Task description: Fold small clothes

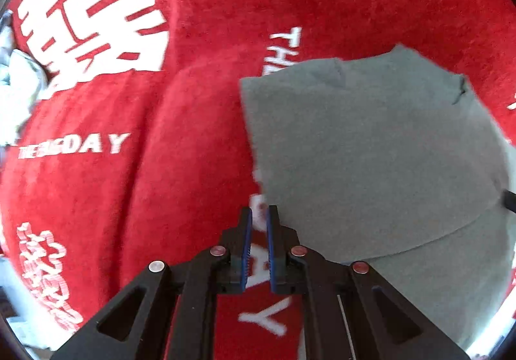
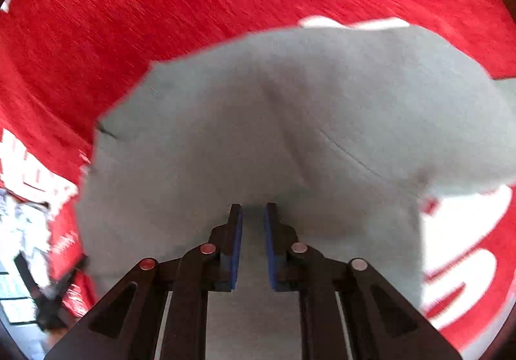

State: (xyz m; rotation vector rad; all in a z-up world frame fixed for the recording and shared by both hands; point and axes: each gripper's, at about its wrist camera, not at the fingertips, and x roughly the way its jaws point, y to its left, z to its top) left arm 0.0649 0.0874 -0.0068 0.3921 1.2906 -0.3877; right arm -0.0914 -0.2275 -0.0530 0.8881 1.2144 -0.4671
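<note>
While the left gripper [image 1: 259,215] points down at a red plush cloth with white lettering [image 1: 129,166], its blue-padded fingers stand narrowly apart on nothing, just beside the edge of a small grey-green knit garment [image 1: 371,150] lying flat. From the right wrist, the right gripper [image 2: 253,211] hangs over that garment [image 2: 258,118], its narrow jaws empty.

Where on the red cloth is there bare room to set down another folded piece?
Bare red cloth lies left of the grey garment, out to the big white print. More lies beyond the garment's far edge. Pale bundled fabric crowds the far left.
</note>
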